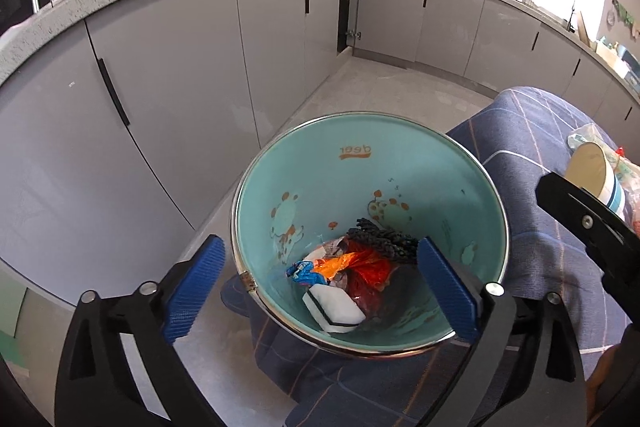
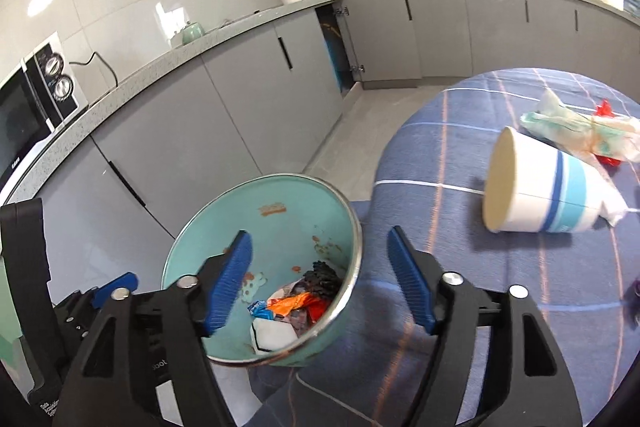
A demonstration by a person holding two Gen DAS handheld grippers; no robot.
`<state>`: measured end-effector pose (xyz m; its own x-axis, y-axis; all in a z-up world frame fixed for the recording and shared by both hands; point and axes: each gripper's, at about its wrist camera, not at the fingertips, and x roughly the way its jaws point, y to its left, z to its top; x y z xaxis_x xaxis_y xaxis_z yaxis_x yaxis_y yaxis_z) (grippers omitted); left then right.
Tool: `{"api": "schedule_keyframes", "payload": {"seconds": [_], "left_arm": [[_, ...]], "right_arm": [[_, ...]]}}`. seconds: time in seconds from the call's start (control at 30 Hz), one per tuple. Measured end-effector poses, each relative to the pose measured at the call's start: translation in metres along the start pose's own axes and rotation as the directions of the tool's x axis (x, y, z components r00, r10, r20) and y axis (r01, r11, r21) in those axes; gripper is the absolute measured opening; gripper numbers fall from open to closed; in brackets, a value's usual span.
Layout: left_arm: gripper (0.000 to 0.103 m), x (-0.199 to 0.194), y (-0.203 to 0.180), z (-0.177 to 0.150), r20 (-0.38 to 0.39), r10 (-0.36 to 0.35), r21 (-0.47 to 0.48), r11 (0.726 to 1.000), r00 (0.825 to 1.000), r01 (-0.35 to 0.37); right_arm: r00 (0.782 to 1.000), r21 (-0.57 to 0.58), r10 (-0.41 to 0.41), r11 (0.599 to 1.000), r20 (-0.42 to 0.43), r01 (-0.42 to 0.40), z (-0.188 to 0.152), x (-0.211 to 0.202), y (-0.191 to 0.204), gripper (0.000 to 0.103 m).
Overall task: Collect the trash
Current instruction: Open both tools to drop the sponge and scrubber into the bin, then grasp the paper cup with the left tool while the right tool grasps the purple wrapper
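teal bin [image 1: 400,163]: one; paper cup [image 2: 552,187]: one; left tool [image 1: 316,291], right tool [image 2: 320,283] both agape, empty.

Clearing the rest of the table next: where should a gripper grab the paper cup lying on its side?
Grip the paper cup across its round wall near the blue bands, coming from above with the jaws straddling it. It lies on its side on the tablecloth, so the rim faces sideways and the wall probably offers the easier hold.

Left gripper [image 1: 320,285]: black plastic frame w/ triangular cut-outs, silver round bolts at pivots, ribbed blue pads [image 1: 447,289]. Right gripper [image 2: 320,281]: same build, blue ribbed pads [image 2: 412,281], faint white lettering on near left arm.
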<state>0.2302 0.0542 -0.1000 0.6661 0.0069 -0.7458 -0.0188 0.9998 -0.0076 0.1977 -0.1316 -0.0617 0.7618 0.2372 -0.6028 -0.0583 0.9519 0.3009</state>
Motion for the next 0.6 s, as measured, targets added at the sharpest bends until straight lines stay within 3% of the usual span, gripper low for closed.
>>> {"api": "schedule_keyframes", "payload": {"seconds": [0.1, 0.3, 0.6], "left_arm": [[0.097, -0.007, -0.004, -0.001, 0.011, 0.006, 0.007, 1.000, 1.000, -0.006], [0.097, -0.016, -0.016, -0.002, 0.017, -0.004, 0.018, 1.000, 1.000, 0.003], [0.097, -0.025, -0.058, -0.014, 0.003, -0.088, 0.081, 0.993, 0.996, 0.087]], "right_arm": [[1.000, 0.011, -0.006, 1.000, 0.010, 0.006, -0.001, -0.007, -0.007, 0.073], [0.999, 0.033, -0.034, 0.999, 0.042, 0.033, -0.005, -0.029, -0.023, 0.087], [0.994, 0.078, -0.097, 0.993, 0.044, 0.093, -0.012, -0.050, -0.056, 0.088]]}}
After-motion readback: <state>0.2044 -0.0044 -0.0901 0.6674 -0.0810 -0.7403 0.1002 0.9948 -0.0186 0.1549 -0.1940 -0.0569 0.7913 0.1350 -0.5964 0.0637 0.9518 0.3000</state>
